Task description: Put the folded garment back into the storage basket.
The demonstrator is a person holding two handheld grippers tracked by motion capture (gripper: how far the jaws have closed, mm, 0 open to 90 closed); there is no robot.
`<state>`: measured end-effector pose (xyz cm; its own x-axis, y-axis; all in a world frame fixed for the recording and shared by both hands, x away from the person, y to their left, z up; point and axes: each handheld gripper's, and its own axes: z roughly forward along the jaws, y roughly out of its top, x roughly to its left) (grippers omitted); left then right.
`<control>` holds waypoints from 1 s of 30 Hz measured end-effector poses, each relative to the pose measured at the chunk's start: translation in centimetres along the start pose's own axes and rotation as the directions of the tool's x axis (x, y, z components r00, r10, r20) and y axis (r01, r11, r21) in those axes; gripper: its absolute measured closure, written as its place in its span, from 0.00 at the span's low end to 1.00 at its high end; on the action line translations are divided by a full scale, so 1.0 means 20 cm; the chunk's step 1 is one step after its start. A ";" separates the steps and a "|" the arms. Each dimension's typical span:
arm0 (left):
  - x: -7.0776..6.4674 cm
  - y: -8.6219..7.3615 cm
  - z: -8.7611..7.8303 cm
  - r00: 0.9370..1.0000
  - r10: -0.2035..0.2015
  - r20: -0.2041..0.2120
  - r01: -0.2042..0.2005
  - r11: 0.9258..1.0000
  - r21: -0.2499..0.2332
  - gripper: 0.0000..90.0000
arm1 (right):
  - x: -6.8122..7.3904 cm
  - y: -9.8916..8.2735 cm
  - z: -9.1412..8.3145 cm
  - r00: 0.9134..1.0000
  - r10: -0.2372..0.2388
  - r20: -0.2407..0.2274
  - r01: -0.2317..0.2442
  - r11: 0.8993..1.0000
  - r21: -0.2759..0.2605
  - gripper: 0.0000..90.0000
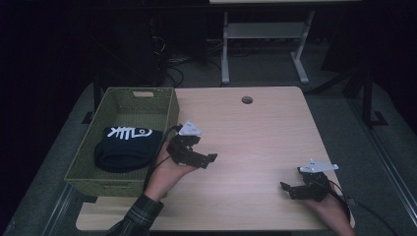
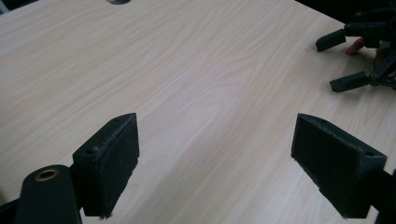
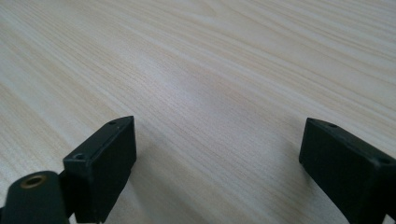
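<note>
A green woven basket (image 1: 167,114) stands at the table's left edge. Inside it lies a folded black garment (image 1: 127,148) with a white fish-bone print. My left gripper (image 1: 205,161) hovers just right of the basket, open, with bare wood between its jaws (image 2: 215,154). My right gripper (image 1: 286,190) rests near the table's front right, also open with nothing held (image 3: 217,163). The right gripper's fingers (image 2: 348,81) also appear at the far right of the left gripper view.
The light wooden table (image 1: 255,137) has a round cable hole (image 1: 247,100) near its far edge. Beyond the table stand a white desk frame (image 1: 265,39) and tangled cables (image 1: 172,64) on a dark floor.
</note>
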<state>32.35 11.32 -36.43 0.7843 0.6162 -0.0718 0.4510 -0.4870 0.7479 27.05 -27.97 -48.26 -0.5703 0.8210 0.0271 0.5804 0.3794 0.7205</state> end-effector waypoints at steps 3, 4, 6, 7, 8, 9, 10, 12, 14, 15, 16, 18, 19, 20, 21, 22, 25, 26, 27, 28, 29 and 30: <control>-0.04 -0.03 0.05 1.000 0.003 0.014 -0.003 1.000 0.000 0.17 | 0.00 0.00 0.00 1.000 0.000 0.000 0.000 1.000 0.000 0.12; -0.05 -0.04 0.07 1.000 0.003 0.020 -0.003 1.000 0.007 0.17 | 0.00 0.00 0.00 1.000 0.002 0.000 -0.002 1.000 0.001 0.12; -0.07 -0.06 0.10 1.000 0.003 0.021 -0.004 1.000 0.012 0.17 | 0.00 0.00 0.00 1.000 0.000 0.000 0.000 1.000 0.001 0.12; -0.07 -0.07 0.11 1.000 0.008 0.022 -0.008 1.000 0.015 0.17 | 0.00 0.00 0.00 1.000 -0.001 -0.001 0.001 1.000 0.001 0.12; -0.08 -0.08 0.13 1.000 0.008 0.024 -0.009 1.000 0.023 0.17 | 0.00 0.00 0.00 1.000 -0.001 -0.001 0.001 1.000 0.001 0.12; -0.09 -0.10 0.15 1.000 0.006 0.024 -0.006 1.000 0.029 0.17 | 0.00 0.00 0.00 1.000 -0.002 -0.002 0.002 1.000 0.001 0.12; -0.09 -0.11 0.17 1.000 0.008 0.024 -0.009 0.999 0.037 0.17 | 0.00 0.00 0.00 1.000 -0.003 -0.002 0.003 1.000 0.001 0.12; -0.10 -0.13 0.20 1.000 0.009 0.025 -0.010 0.999 0.050 0.17 | 0.00 0.00 0.00 1.000 -0.007 -0.004 0.007 1.000 0.000 0.12; -0.10 -0.16 0.23 1.000 0.014 0.021 -0.016 0.998 0.058 0.17 | 0.00 0.00 0.00 1.000 -0.006 -0.004 0.006 1.000 0.000 0.12; -0.10 -0.17 0.25 1.000 0.011 0.023 -0.012 0.998 0.057 0.17 | 0.00 0.00 0.00 1.000 -0.006 -0.004 0.006 1.000 0.000 0.12; -0.10 -0.18 0.26 1.000 0.014 0.021 -0.015 0.998 0.059 0.17 | 0.00 0.00 0.00 1.000 -0.006 -0.004 0.006 1.000 0.000 0.12; -0.10 -0.20 0.28 1.000 0.011 0.018 -0.012 0.998 0.054 0.17 | 0.00 0.00 0.00 1.000 -0.005 -0.004 0.005 1.000 0.000 0.12; -0.10 -0.21 0.28 1.000 0.013 0.018 -0.014 0.998 0.055 0.17 | 0.00 0.00 0.00 1.000 -0.004 -0.004 0.004 1.000 0.001 0.12; -0.09 -0.22 0.30 1.000 0.017 0.013 -0.018 0.998 0.060 0.17 | 0.00 0.00 0.00 1.000 -0.004 -0.004 0.004 1.000 0.001 0.12; -0.10 -0.23 0.30 1.000 0.017 0.012 -0.018 0.998 0.061 0.17 | 0.00 0.00 0.00 1.000 -0.004 -0.004 0.004 1.000 0.001 0.12; -0.10 -0.24 0.32 1.000 0.019 0.011 -0.020 0.998 0.061 0.17 | 0.00 0.00 0.00 1.000 -0.005 -0.004 0.005 1.000 0.000 0.12; -0.10 -0.28 0.36 1.000 0.018 0.001 -0.018 0.997 0.077 0.16 | 0.00 0.00 0.00 1.000 -0.005 -0.004 0.005 1.000 0.000 0.12; -0.10 -0.29 0.37 1.000 0.025 -0.007 -0.024 0.996 0.081 0.16 | 0.00 0.00 0.00 1.000 -0.006 -0.005 0.006 1.000 0.000 0.12; -0.10 -0.30 0.38 0.999 0.031 -0.017 -0.030 0.996 0.084 0.16 | 0.00 0.00 0.00 1.000 -0.006 -0.005 0.006 1.000 0.000 0.12; -0.10 -0.31 0.39 0.999 0.036 -0.027 -0.034 0.996 0.087 0.15 | 0.00 0.00 0.00 1.000 -0.006 -0.005 0.006 1.000 0.000 0.12; -0.10 -0.32 0.40 0.999 0.039 -0.034 -0.036 0.996 0.086 0.15 | 0.00 0.00 0.00 1.000 -0.006 -0.004 0.006 1.000 0.000 0.12; -0.10 -0.32 0.41 0.998 0.043 -0.038 -0.039 0.995 0.088 0.15 | 0.00 0.00 0.00 1.000 -0.006 -0.005 0.006 1.000 0.000 0.12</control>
<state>31.43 8.23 -46.48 0.7863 0.6177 -0.0147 0.4555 -0.5633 0.6894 27.04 -27.96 -48.26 -0.5765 0.8167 0.0262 0.5772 0.3844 0.7205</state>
